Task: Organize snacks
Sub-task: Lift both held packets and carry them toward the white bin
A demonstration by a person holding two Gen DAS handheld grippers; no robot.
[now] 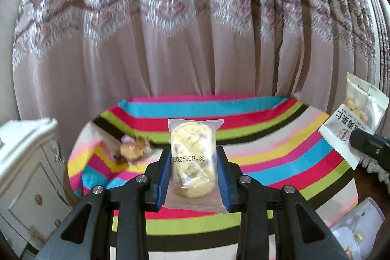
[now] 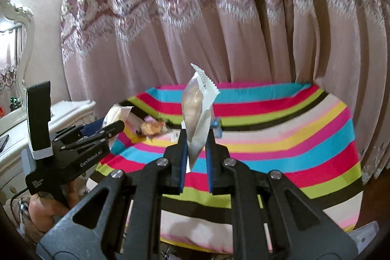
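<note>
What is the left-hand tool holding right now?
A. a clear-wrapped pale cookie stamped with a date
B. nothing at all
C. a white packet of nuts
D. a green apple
A: the left tool grips a clear-wrapped pale cookie with a printed date between its blue pads.

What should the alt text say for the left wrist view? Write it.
The left claw grips a clear-wrapped cookie stamped 2025.08.30, held above a bright striped tablecloth. At the right edge, the right claw holds a white nut packet; one wrapped snack lies on the cloth before pink curtains.
</note>
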